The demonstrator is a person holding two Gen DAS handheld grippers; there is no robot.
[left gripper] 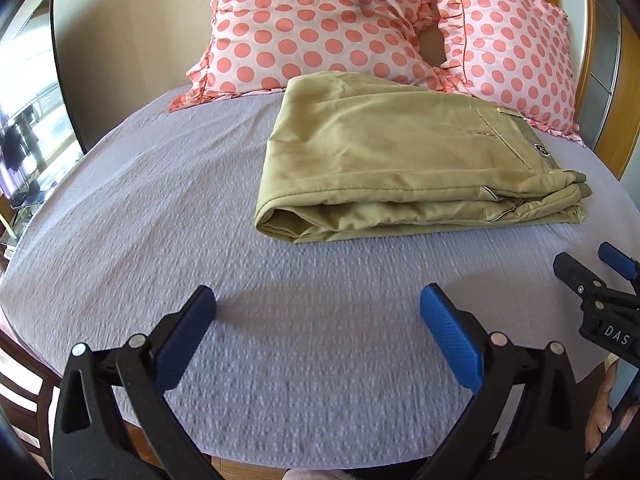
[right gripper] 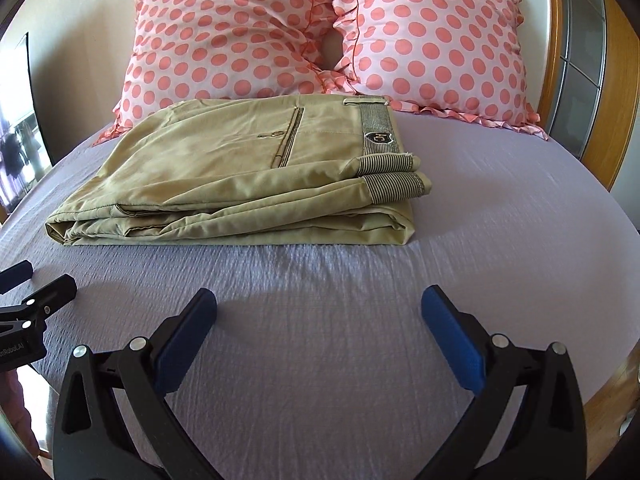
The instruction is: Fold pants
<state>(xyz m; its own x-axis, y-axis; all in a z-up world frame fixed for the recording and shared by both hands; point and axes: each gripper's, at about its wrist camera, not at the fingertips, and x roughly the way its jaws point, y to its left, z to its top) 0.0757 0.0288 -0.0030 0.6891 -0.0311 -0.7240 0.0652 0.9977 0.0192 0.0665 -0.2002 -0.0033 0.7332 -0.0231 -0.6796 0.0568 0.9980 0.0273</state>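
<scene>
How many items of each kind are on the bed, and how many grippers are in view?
Khaki pants, folded: 1
Polka-dot pillows: 2, left pillow and right pillow
Grippers: 2, left gripper and right gripper, both open
Total: 5

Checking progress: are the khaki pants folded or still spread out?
Folded: the khaki pants lie in a compact stack of layers on the bed, waistband on top, both grippers open and clear.

Khaki pants [right gripper: 224,172] show a black-and-white striped waistband lining [right gripper: 376,130]. The bed [right gripper: 480,240] wears lavender textured fabric. Beyond, two pillows [right gripper: 228,36] are pink with coral dots. Each tool [right gripper: 320,312] is black with blue pads [right gripper: 454,340].
</scene>
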